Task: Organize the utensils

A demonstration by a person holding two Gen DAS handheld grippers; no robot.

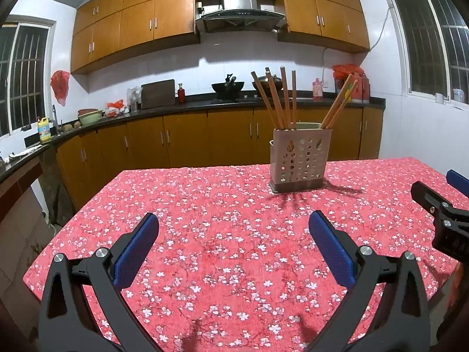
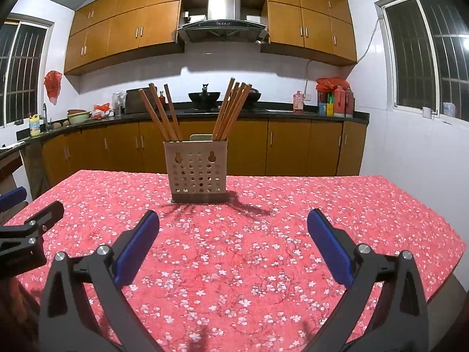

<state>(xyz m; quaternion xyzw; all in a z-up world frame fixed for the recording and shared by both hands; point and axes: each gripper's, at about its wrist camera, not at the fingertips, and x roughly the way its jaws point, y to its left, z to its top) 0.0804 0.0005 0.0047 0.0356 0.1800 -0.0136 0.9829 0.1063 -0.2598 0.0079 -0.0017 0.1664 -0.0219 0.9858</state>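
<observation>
Here, from the left wrist, the left gripper point(image 1: 234, 249) is hovering wide open and empty over the tablecloth point(image 1: 205, 205), chopsticks point(image 1: 281, 99) already standing in the holder point(image 1: 299, 160) ahead-right; from the right wrist, the right gripper point(image 2: 233, 248) is likewise gaping, holding nothing, facing that holder, probably because no utensils are lying loose

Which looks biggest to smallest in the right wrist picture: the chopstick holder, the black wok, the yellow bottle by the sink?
1. Chopstick holder, though it is also much nearer the camera.
2. Black wok.
3. Yellow bottle.
</observation>
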